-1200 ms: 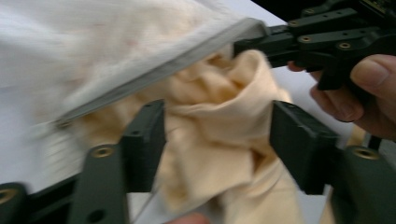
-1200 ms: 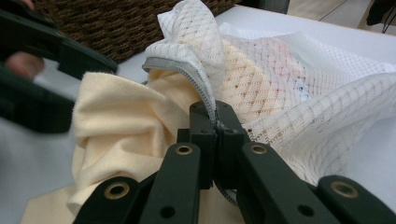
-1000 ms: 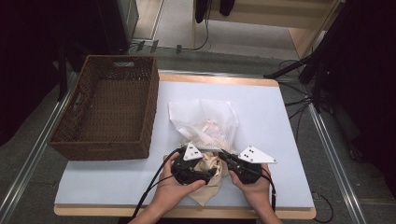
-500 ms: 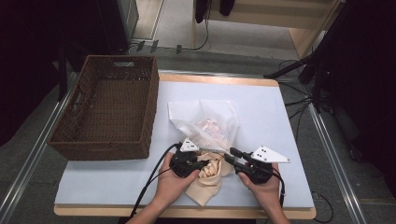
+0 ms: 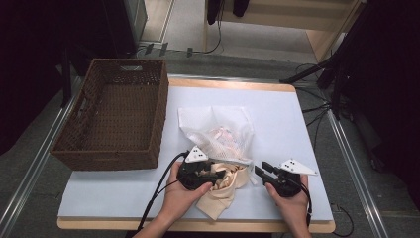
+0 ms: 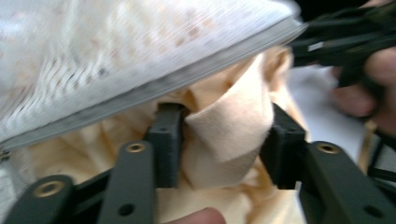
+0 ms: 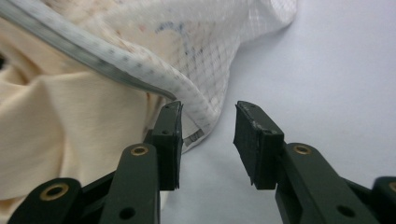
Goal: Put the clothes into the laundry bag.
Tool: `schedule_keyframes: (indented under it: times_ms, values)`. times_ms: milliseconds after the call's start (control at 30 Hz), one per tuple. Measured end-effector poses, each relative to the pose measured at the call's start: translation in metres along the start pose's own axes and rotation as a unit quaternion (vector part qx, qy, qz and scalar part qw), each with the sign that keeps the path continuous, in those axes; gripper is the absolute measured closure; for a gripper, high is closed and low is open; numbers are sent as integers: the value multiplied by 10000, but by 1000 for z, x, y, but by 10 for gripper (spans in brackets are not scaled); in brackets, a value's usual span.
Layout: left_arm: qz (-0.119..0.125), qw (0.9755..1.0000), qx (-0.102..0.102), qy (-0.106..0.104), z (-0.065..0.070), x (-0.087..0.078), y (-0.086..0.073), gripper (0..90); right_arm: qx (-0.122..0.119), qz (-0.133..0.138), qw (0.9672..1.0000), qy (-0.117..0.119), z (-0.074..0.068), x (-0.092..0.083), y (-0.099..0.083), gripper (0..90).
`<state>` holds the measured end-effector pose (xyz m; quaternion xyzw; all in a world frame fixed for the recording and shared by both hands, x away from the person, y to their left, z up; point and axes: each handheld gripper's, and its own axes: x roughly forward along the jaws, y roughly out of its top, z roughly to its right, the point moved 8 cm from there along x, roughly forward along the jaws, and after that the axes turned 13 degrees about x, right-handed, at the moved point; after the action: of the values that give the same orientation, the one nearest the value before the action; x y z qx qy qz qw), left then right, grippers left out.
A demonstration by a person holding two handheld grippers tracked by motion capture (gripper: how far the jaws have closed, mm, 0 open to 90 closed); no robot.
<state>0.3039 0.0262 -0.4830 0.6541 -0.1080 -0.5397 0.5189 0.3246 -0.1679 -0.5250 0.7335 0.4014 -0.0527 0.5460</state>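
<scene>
Cream soft cloth bunched under white mesh bag; left gripper seemingly pinching fold.

High view: evenly lit from above; white table bright, floor and far corners dim to black; soft, slightly grainy
Shadows: faint beside the wicker basket; basket floor dark
Left gripper view: mesh bag overexposed and smeared; cream cloth soft; black jaws near the lens sharper
Right gripper view: jaws crisp; mesh bag and tabletop beyond blur; mild glare
</scene>
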Motion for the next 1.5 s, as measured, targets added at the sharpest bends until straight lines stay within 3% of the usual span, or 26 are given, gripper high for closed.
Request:
schedule_keyframes:
  times_ms: [100, 167, 267, 367, 433, 500, 567, 633, 800, 867, 933, 967, 1067, 1133, 1267, 1433, 1500]
  values:
    - [-181, 9998, 95, -31, 6, 7, -2, 356, 43, -88, 9999, 56, -2, 8, 3, 530]
    - [-435, 9989, 183, 10, 8, 17, -8, 281, 41, -254, 9996, 153, -6, 15, 2, 481]
    - [-683, 9972, 304, 91, 8, 28, -16, 254, -157, -608, 9980, 62, -9, 23, -3, 501]
    - [-768, 9955, 401, 393, 4, 30, -16, 428, -356, -727, 9967, 42, -13, 25, -6, 678]
    - [-720, 9952, 461, 468, 3, 28, -15, 630, -390, -720, 9966, 98, -16, 23, -8, 812]
    - [-591, 9960, 474, 478, 4, 23, -11, 743, -385, -714, 9966, 134, -19, 21, -8, 842]
    - [-426, 9970, 432, 484, 3, 18, -7, 770, -351, -655, 9971, 145, -21, 15, -7, 847]
    - [-194, 9984, 229, 487, -3, 10, -2, 777, -335, -570, 9977, 178, -20, 4, -4, 848]
    - [164, 9938, -108, 1099, -29, -9, 4, 783, -95, -410, 9991, 64, 2, -20, 4, 846]
    - [115, 9942, -151, 1061, -31, -6, 1, 780, 20, -615, 9981, 5, 11, -19, 0, 842]
    - [30, 9967, -109, 806, -25, 3, -3, 762, -131, -929, 9955, -151, 19, -12, -10, 821]
    - [-60, 9982, -51, 599, -21, 9, -6, 740, -176, -909, 9954, -234, 21, -9, -12, 797]
    - [-180, 9989, 87, 433, -11, 18, -11, 614, -276, -502, 9982, -165, 13, -12, -3, 572]
    - [-130, 9992, 61, 363, -9, 16, -9, 522, -264, -272, 9992, 126, 1, -17, 6, 472]
    - [-23, 9997, 86, 221, -5, 8, -5, 395, -550, 28, 9979, 351, -25, -18, 17, 447]
    - [-175, 9993, 287, 172, 9, 9, -7, 250, -821, 406, 9948, 435, -54, -11, 29, 462]
    - [-315, 9984, 391, 263, 12, 14, -9, 208, -898, 462, 9940, 420, -60, -6, 33, 487]
